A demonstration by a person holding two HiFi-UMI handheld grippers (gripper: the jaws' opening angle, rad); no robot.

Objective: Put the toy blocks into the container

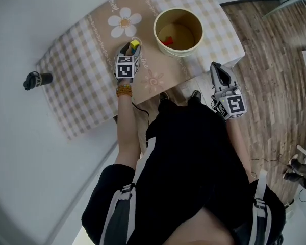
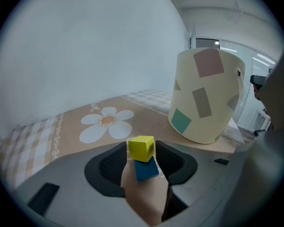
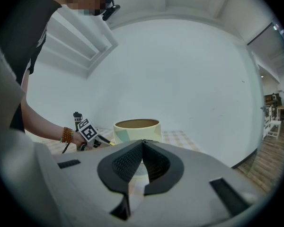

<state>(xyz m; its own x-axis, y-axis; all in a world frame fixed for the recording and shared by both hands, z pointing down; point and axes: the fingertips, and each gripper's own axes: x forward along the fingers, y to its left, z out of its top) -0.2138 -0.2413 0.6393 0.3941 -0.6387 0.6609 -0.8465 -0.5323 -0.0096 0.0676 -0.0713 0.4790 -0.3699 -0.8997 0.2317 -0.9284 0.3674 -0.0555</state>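
Note:
A yellow block [image 2: 141, 148] rests tilted on a blue block [image 2: 146, 169] on the flowered tablecloth [image 2: 61, 131]. Both sit between the jaws of my left gripper [image 2: 141, 151], which stand wide; the pads lie close beside the yellow block without clearly pressing it. In the head view the left gripper [image 1: 131, 47] is just left of the cream container [image 1: 158, 34], with the yellow block [image 1: 134, 44] at its tip. A red block [image 1: 168, 41] lies inside the container. My right gripper [image 1: 218, 70] hovers shut and empty beside the table's near right corner, aimed toward the container [image 3: 136, 126].
A black bottle [image 1: 37, 79] lies on the floor beyond the table's left end. The checked cloth [image 1: 86, 91] covers the small table. Wooden floor [image 1: 275, 60] runs along the right. The container [image 2: 206, 96] looms right of the left jaws.

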